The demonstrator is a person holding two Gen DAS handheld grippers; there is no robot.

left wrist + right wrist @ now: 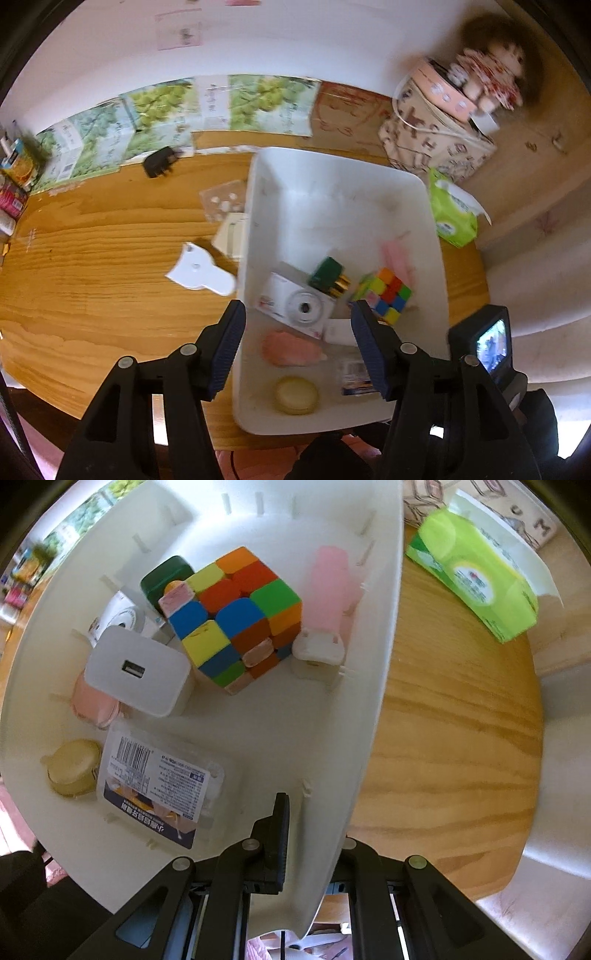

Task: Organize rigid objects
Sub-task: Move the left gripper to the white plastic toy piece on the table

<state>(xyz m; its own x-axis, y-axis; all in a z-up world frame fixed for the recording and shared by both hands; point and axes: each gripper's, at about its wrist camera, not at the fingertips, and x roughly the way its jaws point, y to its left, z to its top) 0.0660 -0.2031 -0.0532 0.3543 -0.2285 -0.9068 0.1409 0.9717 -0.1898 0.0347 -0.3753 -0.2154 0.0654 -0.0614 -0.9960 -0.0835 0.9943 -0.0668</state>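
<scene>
Right wrist view: right gripper (314, 834) is clamped on the side wall of the white bin (384, 627) | left wrist view: left gripper (297, 347) is held apart and empty above the bin | inside are seen a puzzle cube (236, 616), white charger (138, 672), camera box (295, 304) | white scraper (201, 275) lies on the wooden table (92, 258), left of the bin

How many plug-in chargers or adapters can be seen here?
3: a black adapter on the wooden table, outside the white bin; a green plug and a white USB charger inside it. Others may be hidden.
</scene>
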